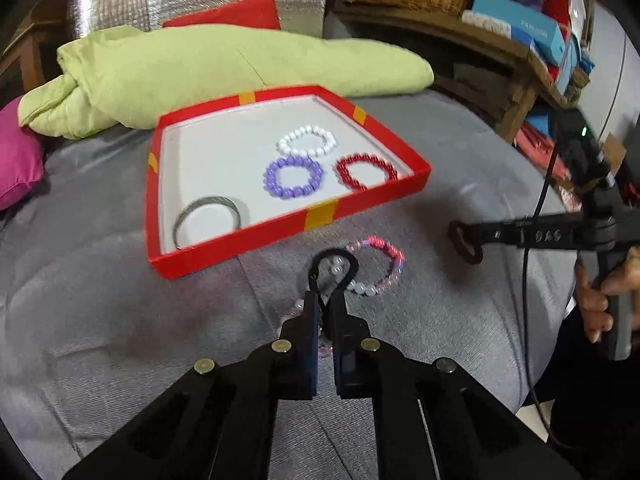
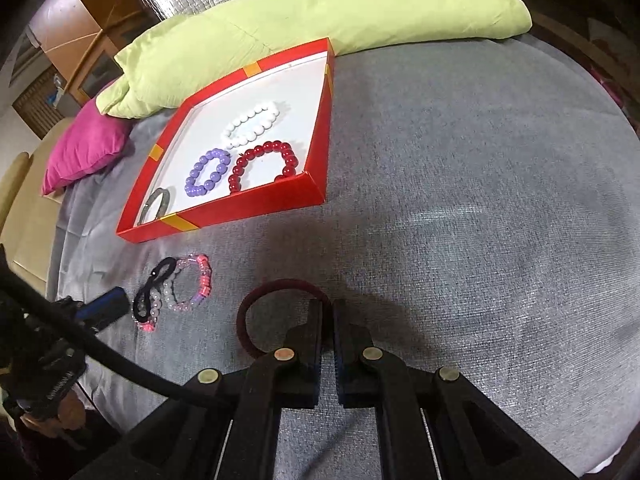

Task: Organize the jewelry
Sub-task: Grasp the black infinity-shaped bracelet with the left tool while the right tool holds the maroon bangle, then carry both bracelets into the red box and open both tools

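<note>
Black fingers of the left gripper (image 1: 329, 280) pinch a black hair tie (image 1: 335, 258) beside a pink beaded bracelet (image 1: 380, 264); the right gripper (image 2: 331, 312) clamps a maroon hair tie (image 2: 256, 304). Ahead of both sits the red tray (image 1: 280, 224), nearer the left.

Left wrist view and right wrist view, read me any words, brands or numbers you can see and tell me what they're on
"DAS": on the arm of the right gripper, partly blurred, reading uncertain.
"FANLION" or similar: on the blue box on the shelf, too blurred to be sure.
Print on the left gripper's handle: too small to read.
Red tray: no text.
</note>
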Motion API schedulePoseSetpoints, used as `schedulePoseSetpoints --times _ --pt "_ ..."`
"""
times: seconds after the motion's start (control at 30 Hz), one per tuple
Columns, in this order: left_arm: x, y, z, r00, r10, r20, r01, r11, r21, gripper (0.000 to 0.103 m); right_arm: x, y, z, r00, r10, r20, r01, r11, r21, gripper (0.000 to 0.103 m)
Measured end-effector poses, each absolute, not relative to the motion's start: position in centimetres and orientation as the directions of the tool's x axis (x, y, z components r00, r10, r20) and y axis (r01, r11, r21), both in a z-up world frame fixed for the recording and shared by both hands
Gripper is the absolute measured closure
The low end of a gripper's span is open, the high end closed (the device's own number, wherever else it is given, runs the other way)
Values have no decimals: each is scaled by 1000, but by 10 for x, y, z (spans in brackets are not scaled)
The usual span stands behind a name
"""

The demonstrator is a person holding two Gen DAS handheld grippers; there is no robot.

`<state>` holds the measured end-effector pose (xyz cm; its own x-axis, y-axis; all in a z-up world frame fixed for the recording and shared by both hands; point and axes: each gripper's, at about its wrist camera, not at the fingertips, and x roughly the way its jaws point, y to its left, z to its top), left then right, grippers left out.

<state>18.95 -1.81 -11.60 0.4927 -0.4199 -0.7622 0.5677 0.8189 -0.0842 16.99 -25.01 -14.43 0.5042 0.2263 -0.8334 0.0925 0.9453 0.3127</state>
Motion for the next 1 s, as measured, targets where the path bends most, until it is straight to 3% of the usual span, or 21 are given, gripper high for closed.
schedulePoseSetpoints --times 0.23,0.3,0.37,0.43,0.47,0.67,0.7,0.77,0.87,1.0 --pt "187 -11 -106 522 -442 -730 566 819 -91 97 172 -249 -145 508 223 -832 86 948 307 97" --pt "190 -17 -111 488 -446 -751 571 814 -112 87 173 -249 -144 507 221 -833 85 949 304 97" --pt "191 -22 -116 479 -437 -762 567 816 -112 62 172 -248 -144 508 220 -833 83 950 301 97" --pt "191 -30 -121 467 -431 -772 571 814 -109 47 172 -249 -144 508 222 -832 83 949 303 97" --pt "192 -33 -123 464 -428 -775 572 813 -106 46 173 -249 -144 508 224 -832 83 948 306 97" --pt "211 -36 -142 433 -402 -807 506 849 -151 47 172 -250 -145 507 234 -829 76 946 314 97" --pt "213 -35 -143 431 -408 -805 504 849 -161 53 171 -251 -145 507 240 -828 76 944 320 97" --pt "214 -37 -144 422 -426 -800 514 839 -176 84 171 -253 -144 507 261 -821 78 935 346 95" --pt "212 -37 -144 428 -431 -794 519 837 -174 94 169 -252 -142 510 315 -800 58 916 398 93" --pt "211 -33 -138 451 -444 -774 518 837 -178 95 170 -243 -144 495 340 -800 27 914 405 93"
